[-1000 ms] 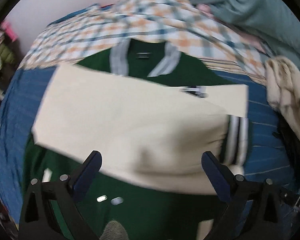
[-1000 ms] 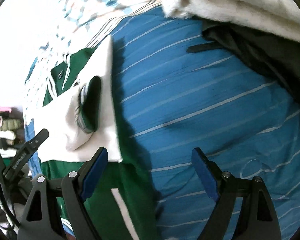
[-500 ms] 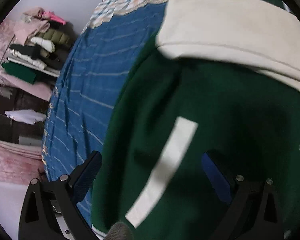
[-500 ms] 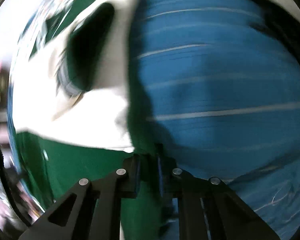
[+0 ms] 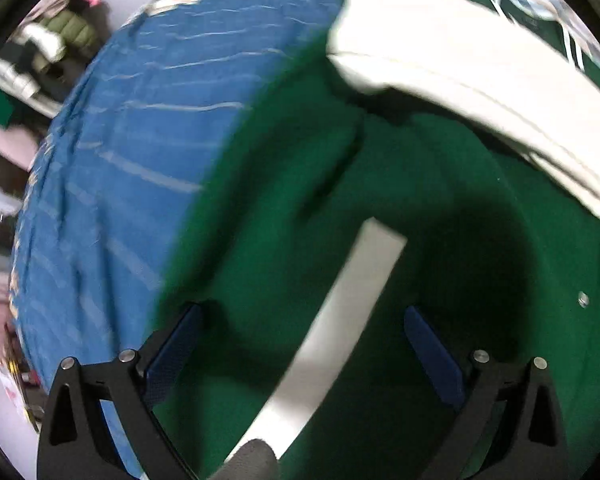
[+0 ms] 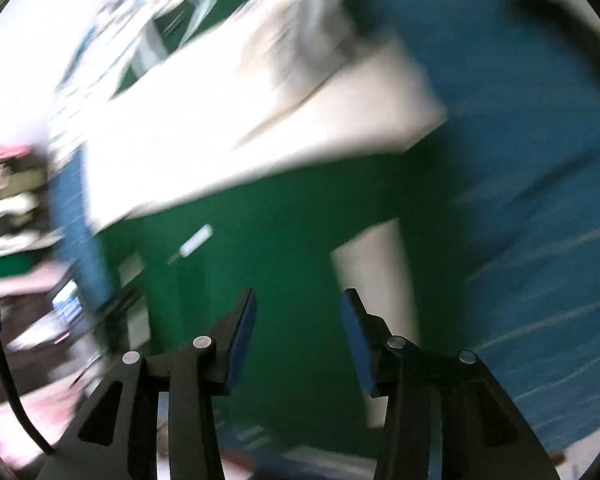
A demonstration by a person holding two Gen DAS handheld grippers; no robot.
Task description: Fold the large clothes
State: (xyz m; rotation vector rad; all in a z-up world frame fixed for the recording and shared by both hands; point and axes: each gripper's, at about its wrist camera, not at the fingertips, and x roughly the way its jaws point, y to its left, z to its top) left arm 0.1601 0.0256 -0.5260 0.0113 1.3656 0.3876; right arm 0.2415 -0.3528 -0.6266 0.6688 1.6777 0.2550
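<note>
Since the earlier frames, both cameras have swung from the cream sleeves down toward the lower body of the green jacket [image 5: 380,184], and the right gripper [image 6: 298,312], then clamped to nothing, is now opening again. We see the jacket lying flat on the blue striped bedspread [image 5: 140,120], its cream sleeves [image 5: 460,64] folded across the chest at the top of both views. We find the left gripper [image 5: 300,332] with its jaws spread wide and released, hanging over the green cloth with a white pocket stripe [image 5: 340,320] between the fingers; nothing is pinched. We find the right gripper's jaws parted, only green cloth showing beneath the gap, a second white stripe [image 6: 376,280] just beside its right finger. Stacked clothes [image 5: 56,36] sit beyond the bed; the right view is strongly blurred
</note>
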